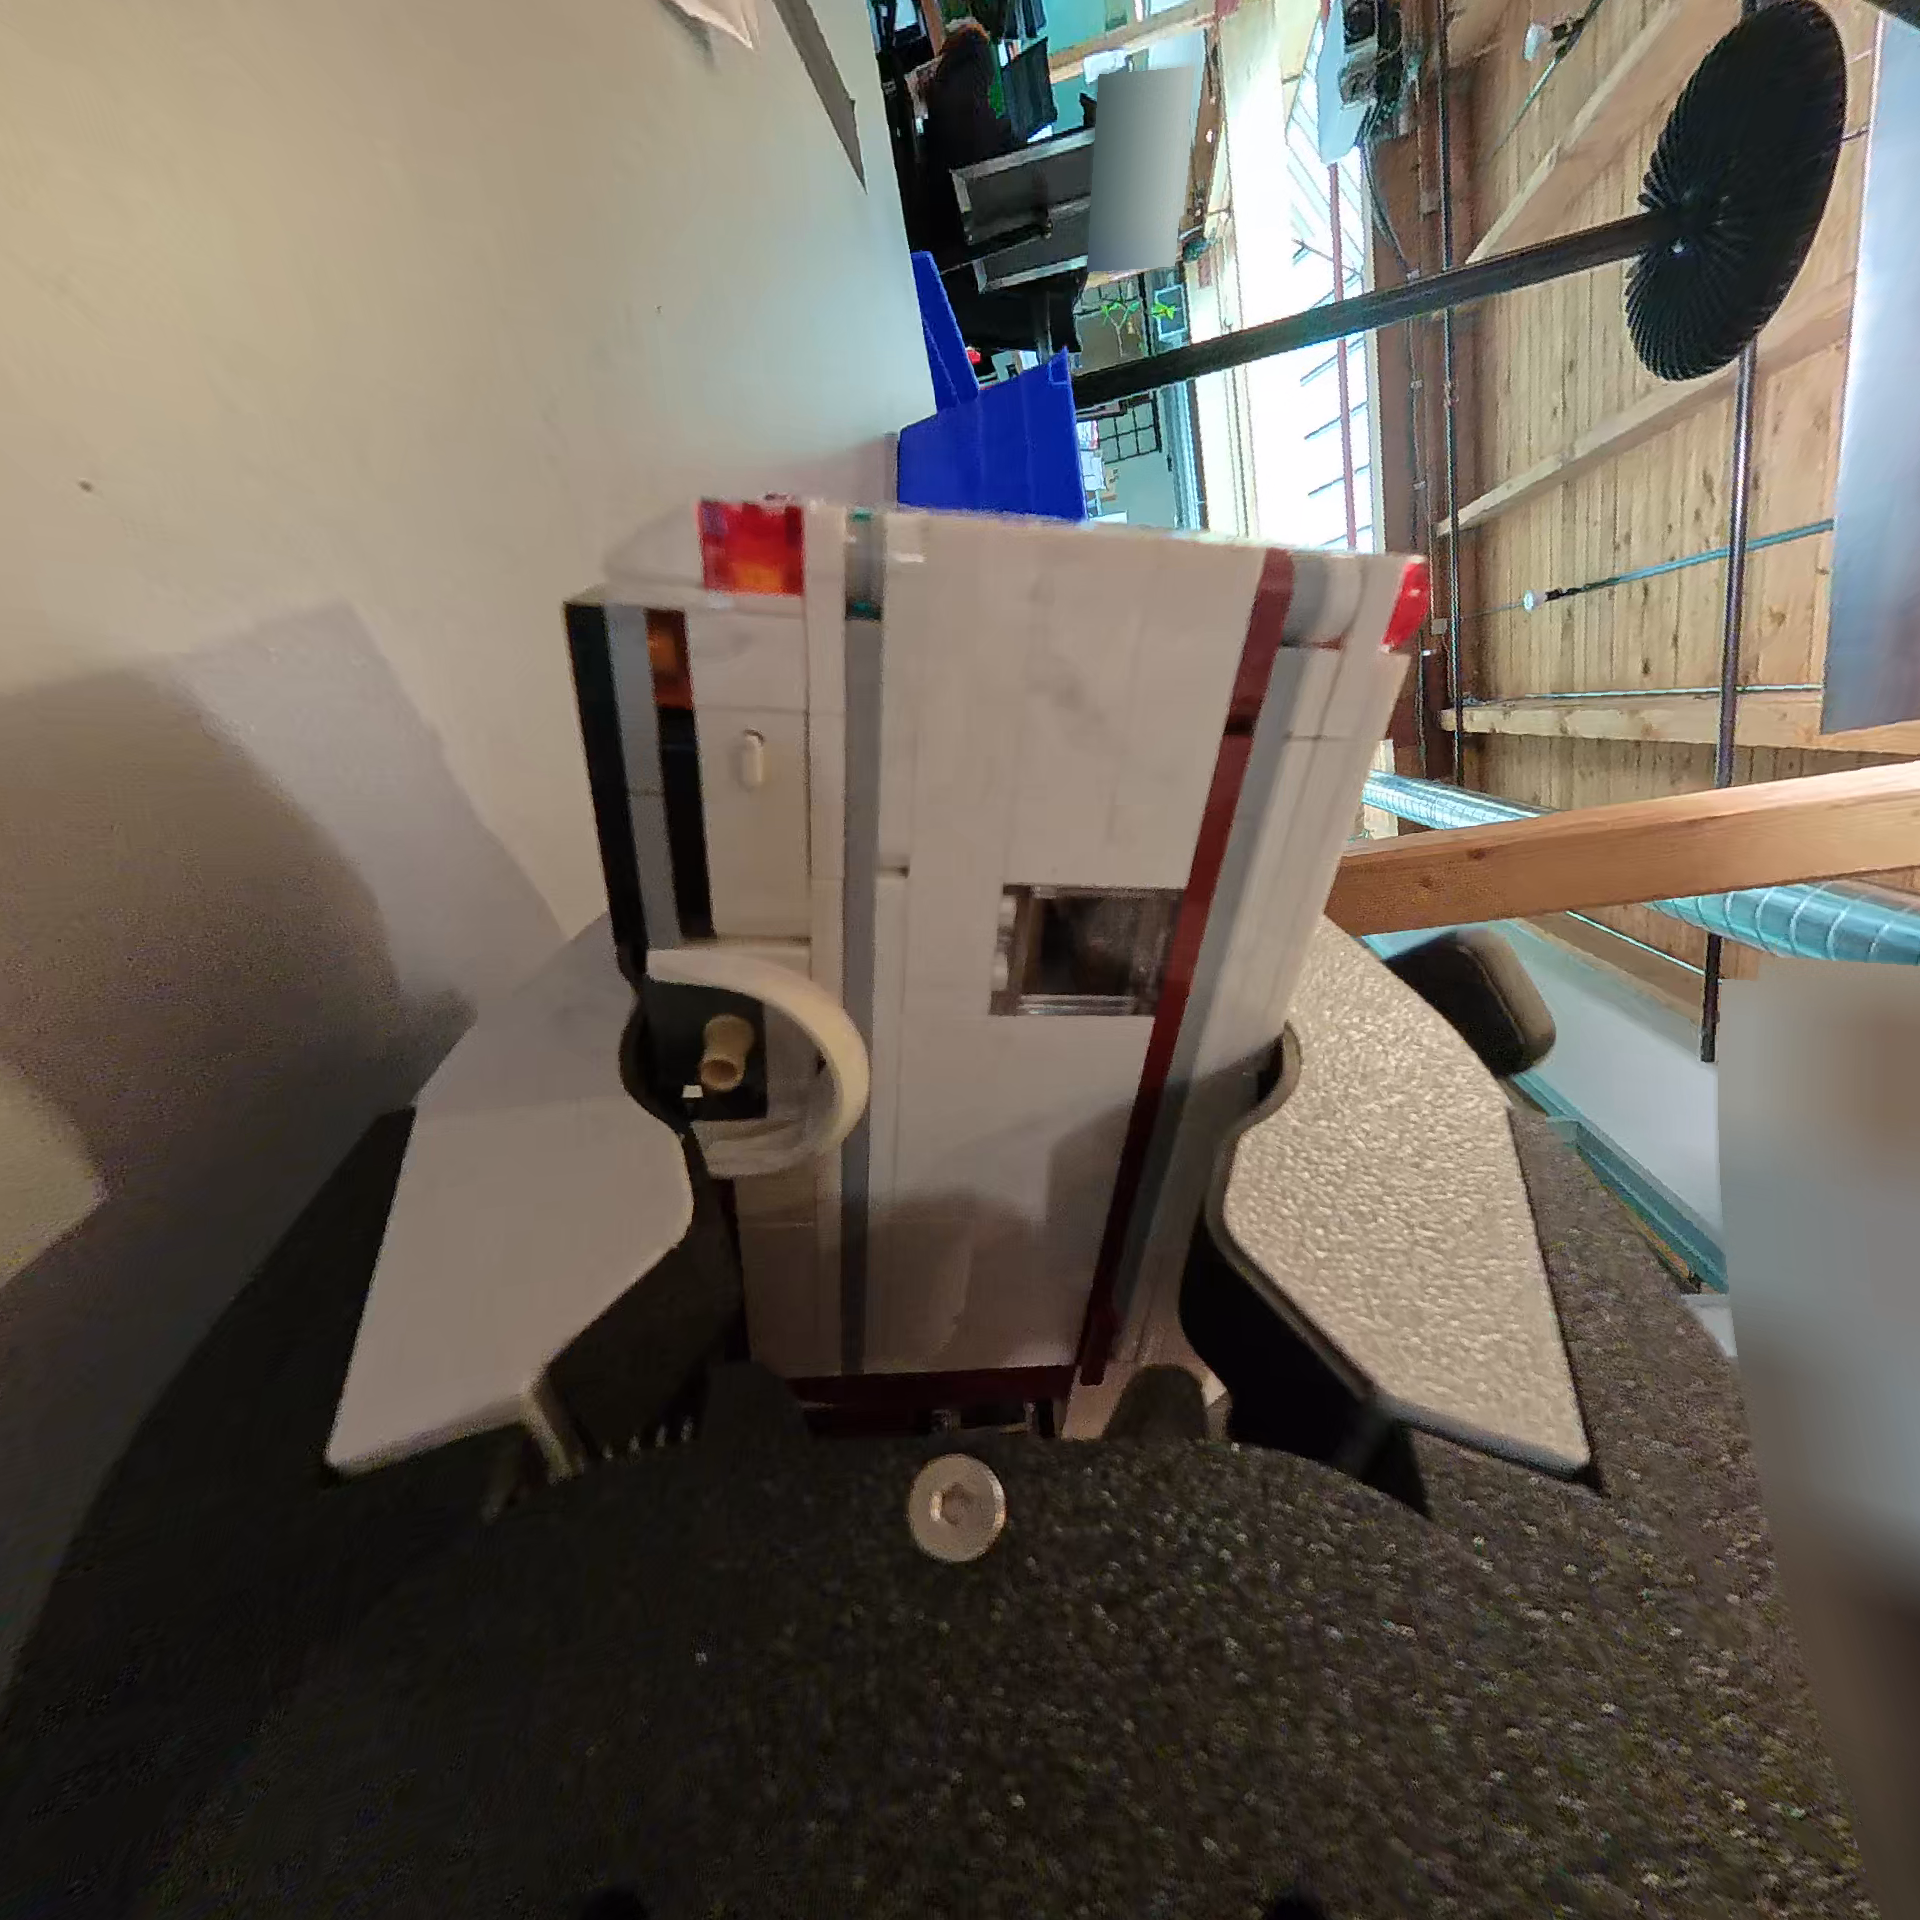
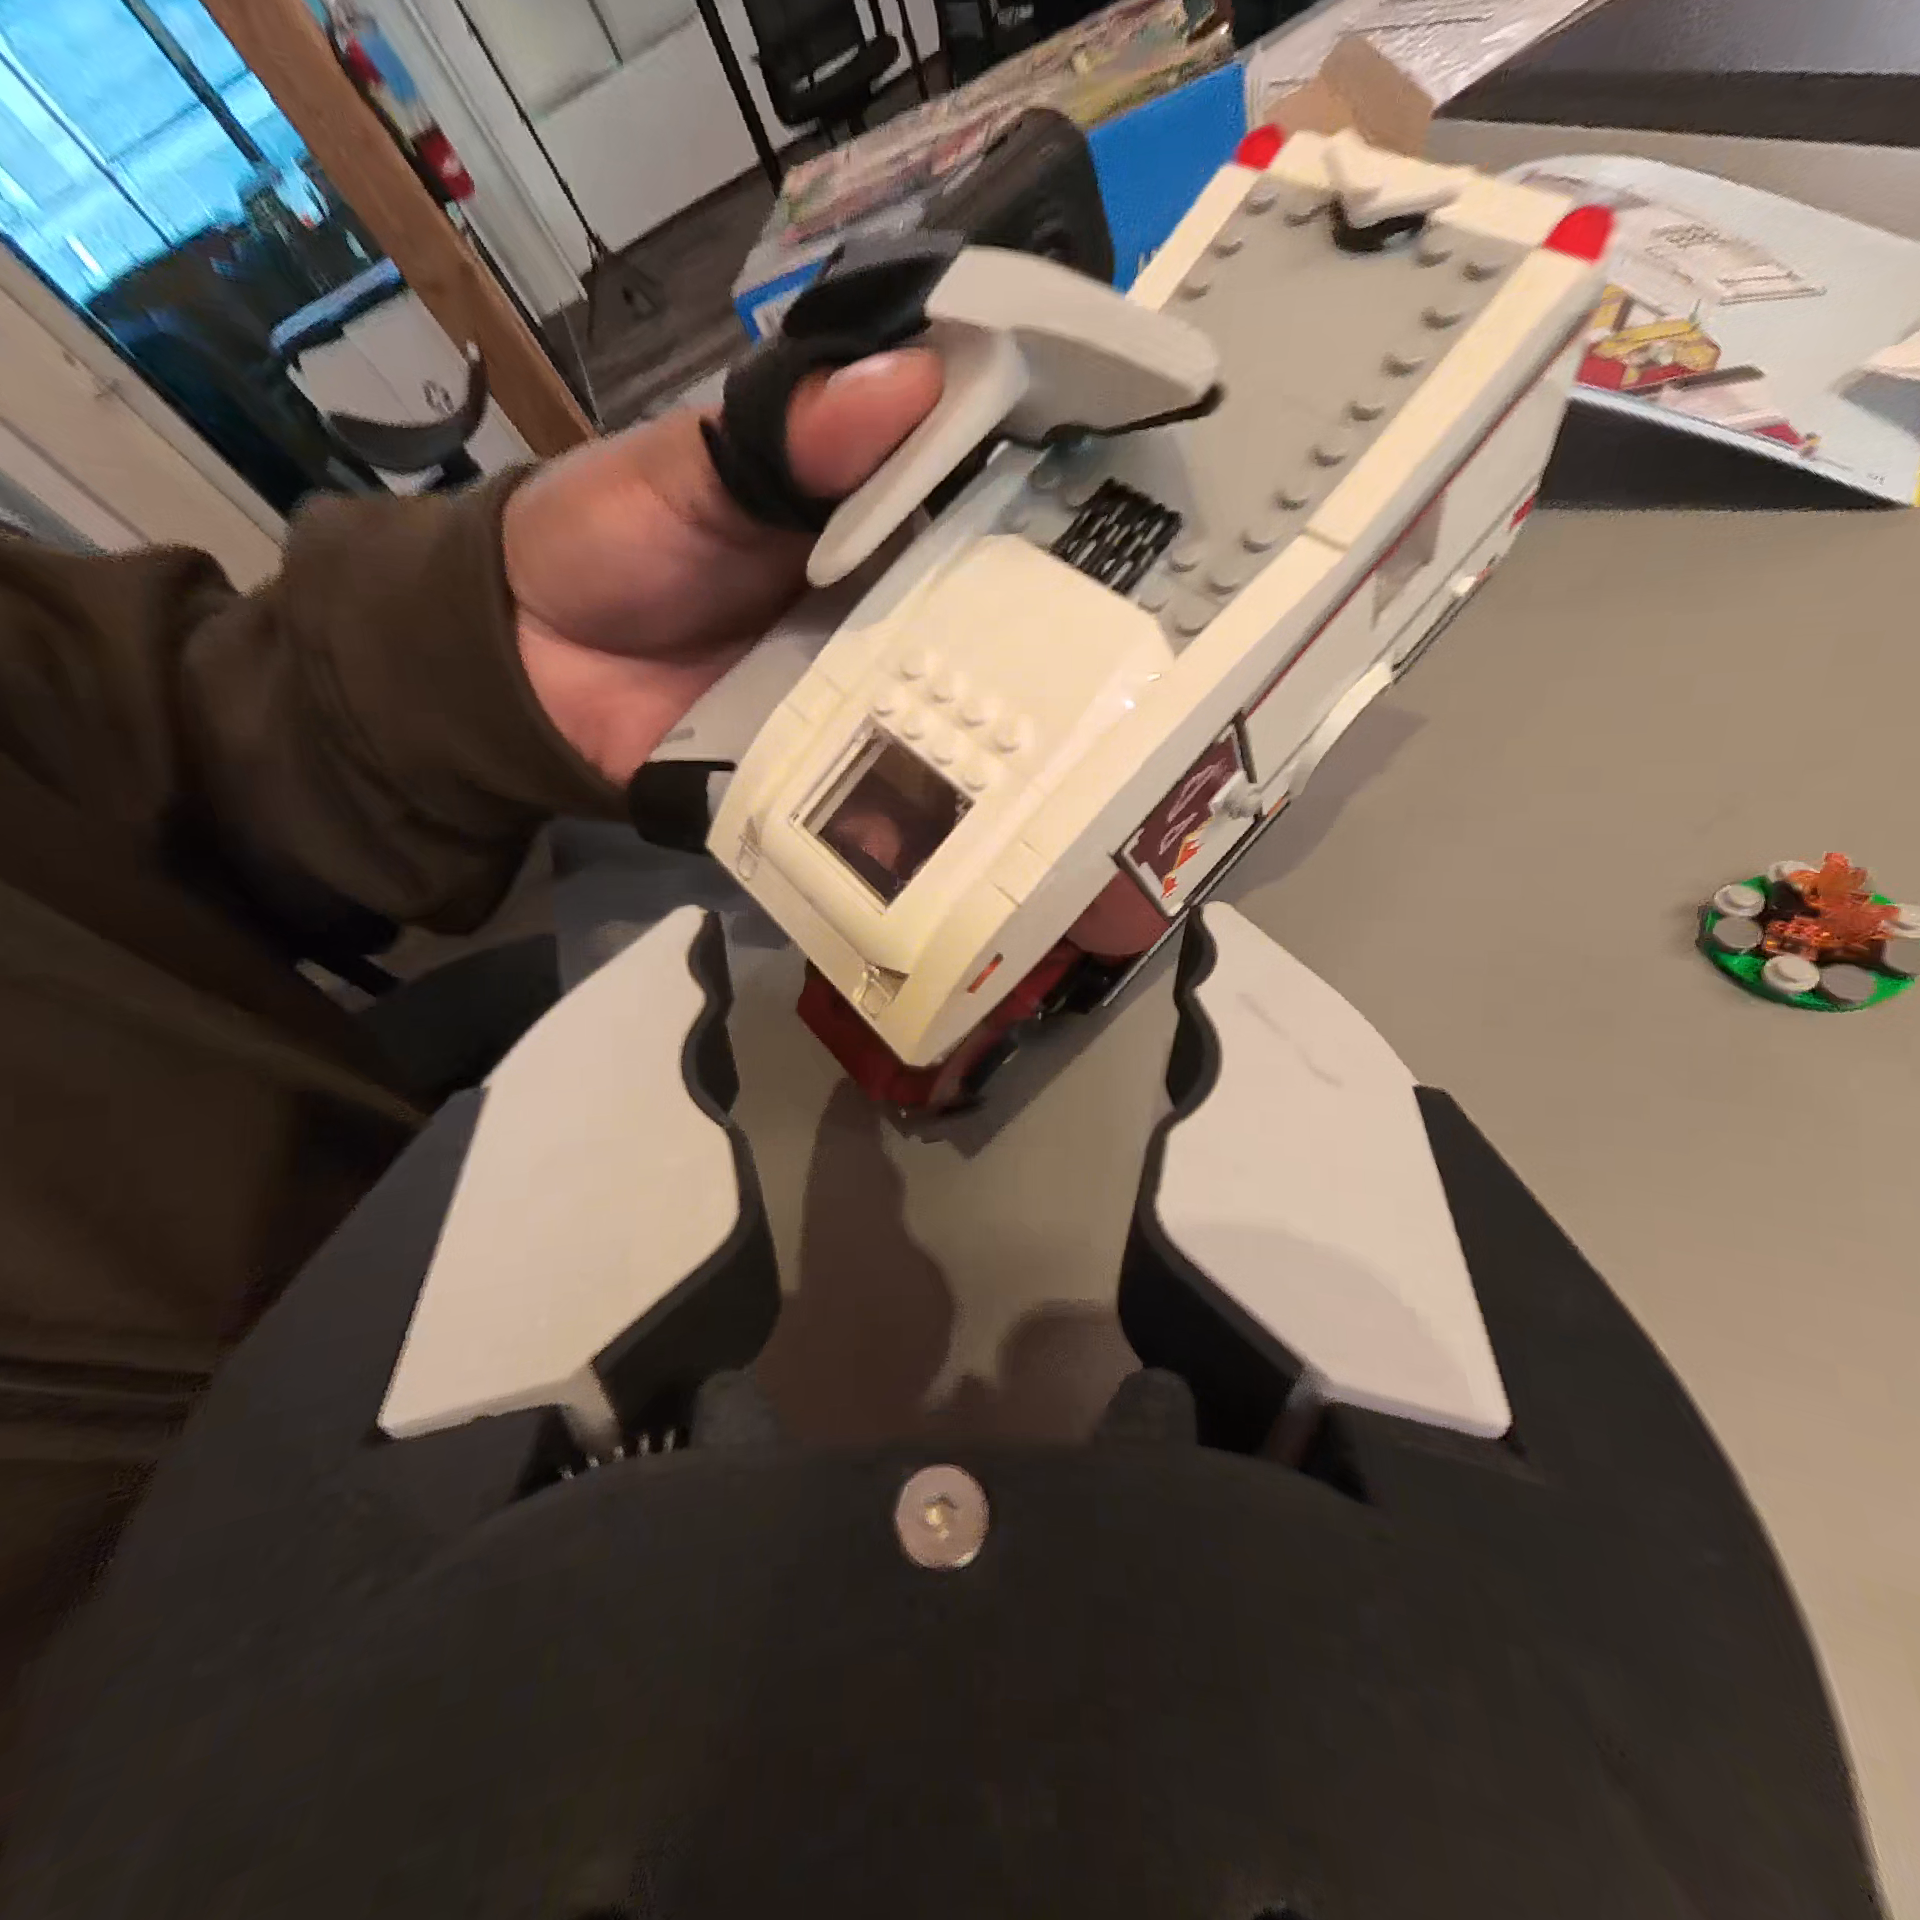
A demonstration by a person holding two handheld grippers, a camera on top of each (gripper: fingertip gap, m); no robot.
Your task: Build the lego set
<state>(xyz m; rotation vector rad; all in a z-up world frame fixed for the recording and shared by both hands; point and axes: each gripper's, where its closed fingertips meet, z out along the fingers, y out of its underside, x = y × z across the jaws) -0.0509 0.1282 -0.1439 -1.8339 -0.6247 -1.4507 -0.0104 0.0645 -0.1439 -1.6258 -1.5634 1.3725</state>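
I hold a white brick-built camper van (image 2: 1143,644) in my left gripper (image 1: 956,1039); its two fingers are wide apart and closed on the van, one on the underside near the wheel arch (image 1: 748,1049), the other on the roof side; in the right wrist view one white finger (image 2: 1049,364) lies on the grey studded roof, and my left hand (image 2: 665,540) is behind it; the van is lifted above the grey table (image 2: 1558,727), tilted; its long axis runs from near my right gripper (image 2: 956,1039) away and up to the right; the dark red bumper end (image 2: 904,1060) points down to me, the end with two red lamps (image 2: 1574,229) points away; my right gripper is open and holds nothing; the bumper end is just in front of its tips, between them, not touched; a small green round plate with orange pieces (image 2: 1808,940) lies well apart on the right
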